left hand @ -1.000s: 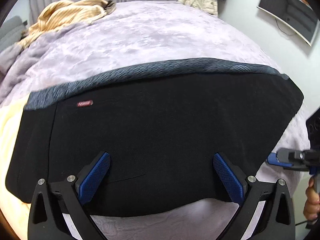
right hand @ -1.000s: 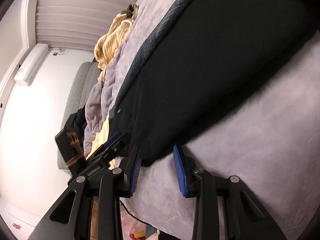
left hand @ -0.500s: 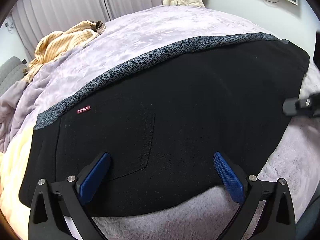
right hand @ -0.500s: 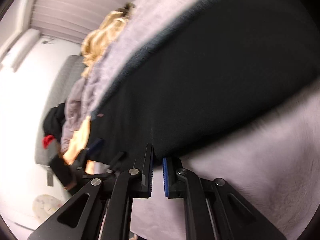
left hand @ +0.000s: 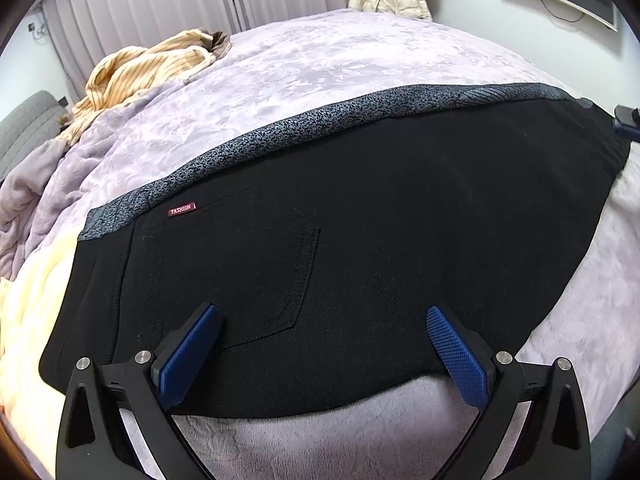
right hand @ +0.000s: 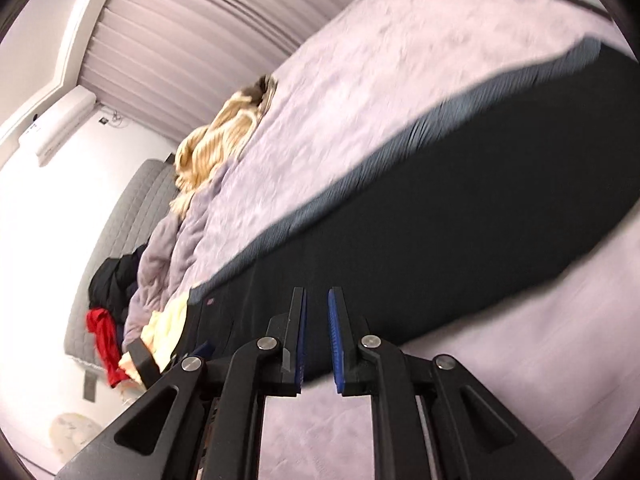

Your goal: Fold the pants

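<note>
two tools over black pants point(left hand: 360, 248): left tool point(left hand: 324, 344) spread wide, right tool point(right hand: 318, 336) nearly closed, holding nothing.

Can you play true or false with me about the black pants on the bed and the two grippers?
1. The pants lie on a purple blanket. True.
2. The left gripper is shut tight. False: it is wide open, with its fingers over the pants.
3. The label on the pants reads FASHION. True.
4. The right gripper is wide open. False: its fingers are nearly closed, with only a thin gap.
5. A striped yellow cloth lies on top of the pants. False: it lies apart, at the bed's far side.
</note>
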A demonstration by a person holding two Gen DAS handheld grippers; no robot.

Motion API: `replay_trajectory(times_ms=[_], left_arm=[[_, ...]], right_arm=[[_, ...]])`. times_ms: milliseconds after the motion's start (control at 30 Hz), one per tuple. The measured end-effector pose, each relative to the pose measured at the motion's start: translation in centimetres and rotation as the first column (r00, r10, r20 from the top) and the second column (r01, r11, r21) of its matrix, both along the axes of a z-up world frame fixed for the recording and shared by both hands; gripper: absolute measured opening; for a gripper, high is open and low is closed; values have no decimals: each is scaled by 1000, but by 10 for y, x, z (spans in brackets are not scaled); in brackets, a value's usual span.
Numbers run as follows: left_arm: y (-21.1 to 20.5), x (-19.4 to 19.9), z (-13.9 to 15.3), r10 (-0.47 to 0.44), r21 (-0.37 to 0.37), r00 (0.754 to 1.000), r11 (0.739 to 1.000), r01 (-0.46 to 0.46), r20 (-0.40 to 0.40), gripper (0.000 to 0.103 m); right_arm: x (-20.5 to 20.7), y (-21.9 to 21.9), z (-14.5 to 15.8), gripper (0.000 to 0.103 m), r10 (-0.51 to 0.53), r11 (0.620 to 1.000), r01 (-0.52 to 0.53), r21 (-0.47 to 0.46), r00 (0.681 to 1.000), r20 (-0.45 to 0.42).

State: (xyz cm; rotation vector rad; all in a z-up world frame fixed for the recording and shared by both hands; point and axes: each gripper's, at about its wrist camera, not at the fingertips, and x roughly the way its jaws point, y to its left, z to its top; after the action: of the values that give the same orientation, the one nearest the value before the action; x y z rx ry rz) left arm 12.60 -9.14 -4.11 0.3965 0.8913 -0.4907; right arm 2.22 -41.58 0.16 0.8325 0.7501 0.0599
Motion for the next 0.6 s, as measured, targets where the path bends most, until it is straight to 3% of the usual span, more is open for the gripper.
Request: replay_trajectory(times_ms=[100,233,300,467,533,600], left_arm=[[-10,6,14,-6,-28,1000,1000,5,-10,103],[-39,29,29,-23,-68,999,997,20,-33,103],[-62,47,28,-9,-40,1000,999,8,-19,103],[-100,105,11,77,-16,997,997,-77,-31,103],[-101,125,2,121,-52,991,991,-124,-62,103],[-94,135,-13,152,-98,978,981,-167,-142,103]], right_arm=[[-1,-35,25,33,-50,993,49,-104,999,-7],[26,-56,37,33,-58,950,31,-309,995,-76],[50,-61,27,33,-45,927,-11,-374,989,-141],[100,-50,-26,32,-23,903,-75,-424,975,-223],[116,-53,-39,32,-33,884,-78,-460,973,-229],[133,-60,-50,30,-45,881,-74,-467,970,-238]])
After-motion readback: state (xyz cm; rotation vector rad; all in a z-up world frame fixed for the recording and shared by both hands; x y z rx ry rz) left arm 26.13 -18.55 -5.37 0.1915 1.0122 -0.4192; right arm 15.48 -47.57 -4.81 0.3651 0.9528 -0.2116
